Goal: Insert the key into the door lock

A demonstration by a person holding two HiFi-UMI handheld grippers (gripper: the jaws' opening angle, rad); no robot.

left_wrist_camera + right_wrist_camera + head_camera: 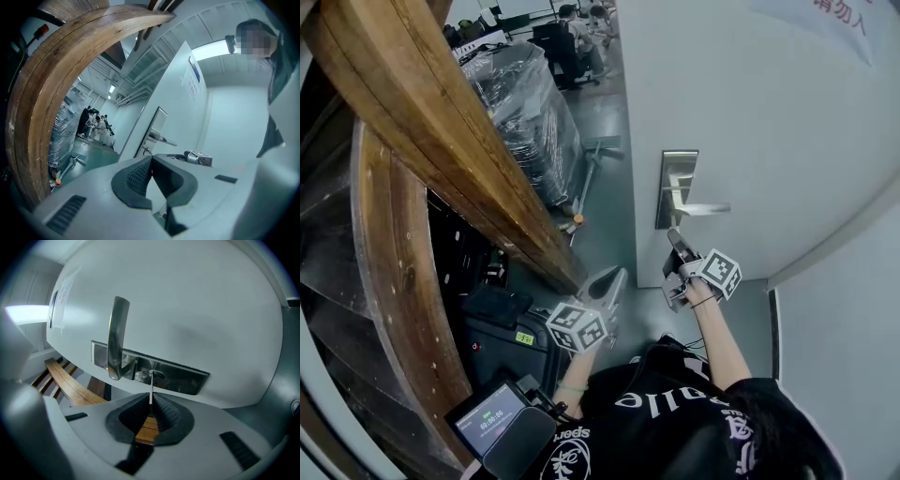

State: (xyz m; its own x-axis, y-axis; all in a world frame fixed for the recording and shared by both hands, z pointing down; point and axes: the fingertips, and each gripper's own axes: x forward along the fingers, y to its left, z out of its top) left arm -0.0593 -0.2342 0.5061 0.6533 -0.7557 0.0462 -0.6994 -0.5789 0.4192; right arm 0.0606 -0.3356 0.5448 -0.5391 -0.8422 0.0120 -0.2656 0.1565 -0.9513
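Nearest, along the bottom edge of the head view: black shirt (675, 427) with white lettering, both forearms reaching forward from it. Pinched between the ribbed pads of the right gripper (151, 397): thin metal key (151, 386), blade pointing straight ahead, tip meeting the round keyhole (156, 374). Depth of entry not readable. Keyhole set in the steel lock plate (183, 379), just beside the root of the lever handle (117, 329) on that same plate. Plate mounted close to the free edge of the white door (759, 122), door standing ajar. Below the plate, right gripper's marker cube (718, 270) close to the wrist.

Lower and further from the door's edge, well apart from the lock: left gripper (152, 159), pad tips pressed together, nothing between them, pointing past the door's edge.

Beyond the door's edge: green floor (605, 117) and a pallet wrapped in clear film (520, 103). Closer, sweeping across the upper left corner of the head view: curved wooden beam (441, 159). Beside the shirt, near the lower edge: small device with a lit screen (487, 417). Far off in the left gripper view: several seated people (96, 125).
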